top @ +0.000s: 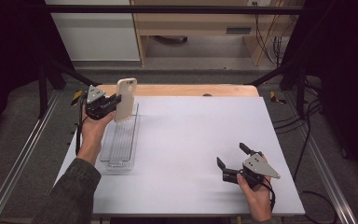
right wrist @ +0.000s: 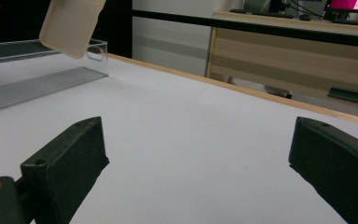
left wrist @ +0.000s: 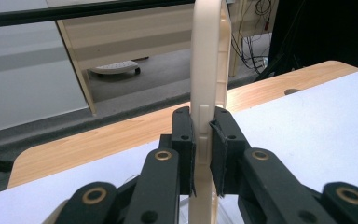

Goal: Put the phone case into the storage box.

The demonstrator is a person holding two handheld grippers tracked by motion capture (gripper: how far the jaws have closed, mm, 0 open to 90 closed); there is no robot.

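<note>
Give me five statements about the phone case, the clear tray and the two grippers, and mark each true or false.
1. The left gripper is clamped on the beige phone case. True.
2. The phone case lies flat inside the clear tray. False: it is held roughly upright above the tray's far end.
3. The right gripper holds a second phone case. False: its jaws stand wide apart with nothing between them, over the white table mat.
4. The clear tray sits on the left part of the mat, near the left hand. True.
5. The two grippers touch each other. False: they are far apart, on opposite sides of the mat.
</note>
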